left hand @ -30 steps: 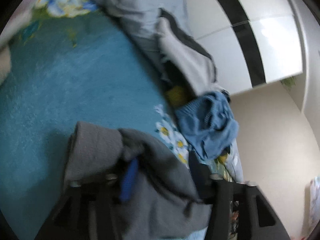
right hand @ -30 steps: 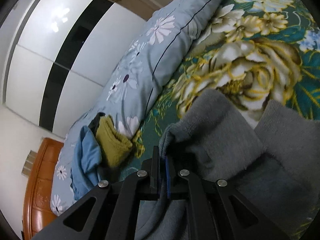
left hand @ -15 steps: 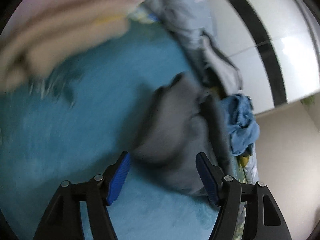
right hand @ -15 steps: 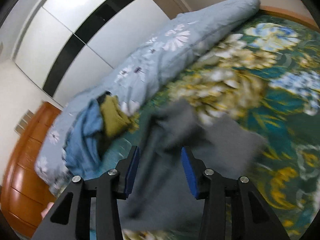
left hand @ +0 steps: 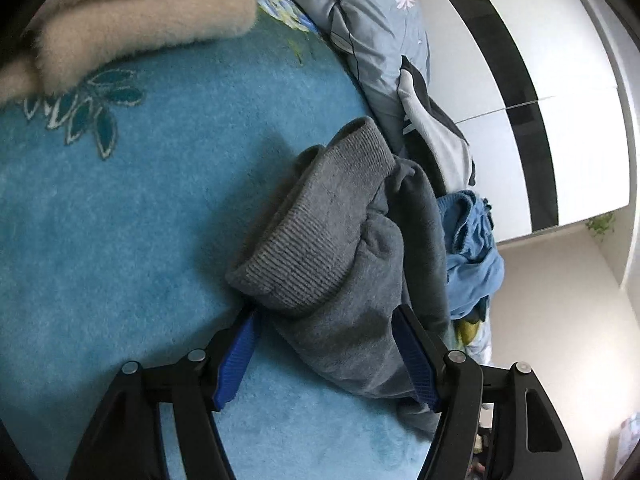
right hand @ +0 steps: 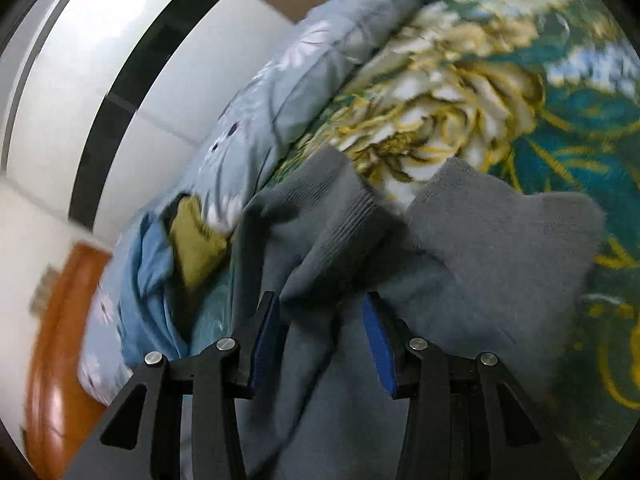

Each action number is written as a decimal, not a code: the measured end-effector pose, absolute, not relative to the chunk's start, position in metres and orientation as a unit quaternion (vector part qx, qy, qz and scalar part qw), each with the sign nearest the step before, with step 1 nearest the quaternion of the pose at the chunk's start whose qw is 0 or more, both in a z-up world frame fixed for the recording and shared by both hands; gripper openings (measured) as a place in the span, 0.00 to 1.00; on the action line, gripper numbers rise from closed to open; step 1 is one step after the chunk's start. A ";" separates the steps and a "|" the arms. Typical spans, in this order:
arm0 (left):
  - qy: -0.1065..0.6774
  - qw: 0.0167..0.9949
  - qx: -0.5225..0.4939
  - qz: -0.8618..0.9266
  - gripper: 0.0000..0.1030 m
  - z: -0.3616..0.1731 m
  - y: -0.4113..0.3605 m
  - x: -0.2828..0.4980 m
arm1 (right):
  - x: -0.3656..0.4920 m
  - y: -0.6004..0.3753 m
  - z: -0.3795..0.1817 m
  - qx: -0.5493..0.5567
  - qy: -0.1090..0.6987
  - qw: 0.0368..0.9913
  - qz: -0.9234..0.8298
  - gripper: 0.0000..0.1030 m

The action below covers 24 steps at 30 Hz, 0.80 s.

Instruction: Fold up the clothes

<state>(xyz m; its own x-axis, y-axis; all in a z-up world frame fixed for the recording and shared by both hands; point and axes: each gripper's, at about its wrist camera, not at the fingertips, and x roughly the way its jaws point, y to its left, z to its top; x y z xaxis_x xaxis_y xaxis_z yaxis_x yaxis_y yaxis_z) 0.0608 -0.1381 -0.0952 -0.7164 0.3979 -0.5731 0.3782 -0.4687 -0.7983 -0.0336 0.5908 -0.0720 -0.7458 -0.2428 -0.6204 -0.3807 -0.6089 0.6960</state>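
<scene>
Left wrist view shows the grey sweater (left hand: 340,256) lying bunched on the blue floral blanket (left hand: 120,220), its ribbed cuff or hem doubled over on top and its body trailing toward the camera. The left gripper (left hand: 326,354) stands wide, its blue pads either side of the near edge of the cloth without pressing it; nothing is held. From the right wrist view the same sweater (right hand: 460,248) sprawls across the blanket's yellow and white flower print (right hand: 440,100), with two ribbed ends pointing away. The right gripper (right hand: 324,338) is parted about halfway, a fold of grey cloth lying loose between its pads, not pinched.

Beyond the sweater, against the rolled grey-blue quilt (right hand: 280,80), sits a heap of other clothes: a blue garment (left hand: 472,256), a mustard-yellow one (right hand: 196,244) and a grey-and-black one (left hand: 436,140). A stack of beige fluffy fabric (left hand: 132,28) lies at the far corner in the left view. White wardrobe doors with a black stripe (left hand: 520,80) close the background.

Judging by this, the sweater lies dropped on the bed and neither tool has it, so the step is between grasps. Next calls for spreading it flat: each gripper needs a clean edge, probably a shoulder or hem corner, taking one layer only.
</scene>
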 end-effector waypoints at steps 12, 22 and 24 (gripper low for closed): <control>-0.538 0.038 -0.350 0.766 0.71 -0.099 -0.143 0.055 | -0.045 0.589 -0.078 -0.323 0.523 0.010 0.788 0.44; -0.531 0.038 -0.354 0.769 0.71 -0.099 -0.142 0.055 | -0.054 0.576 -0.081 -0.357 0.493 0.026 0.793 0.15; -0.537 0.041 -0.352 0.765 0.71 -0.100 -0.144 0.056 | -0.055 0.574 -0.082 -0.358 0.504 0.020 0.786 0.04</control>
<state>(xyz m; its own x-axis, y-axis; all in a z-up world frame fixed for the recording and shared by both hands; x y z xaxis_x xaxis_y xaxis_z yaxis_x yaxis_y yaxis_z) 0.0561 -0.1435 -0.0996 -0.7484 0.4407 -0.4956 0.3163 -0.4197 -0.8508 -0.0555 0.5743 -0.0816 -0.7429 -0.3296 -0.5826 -0.3921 -0.4911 0.7778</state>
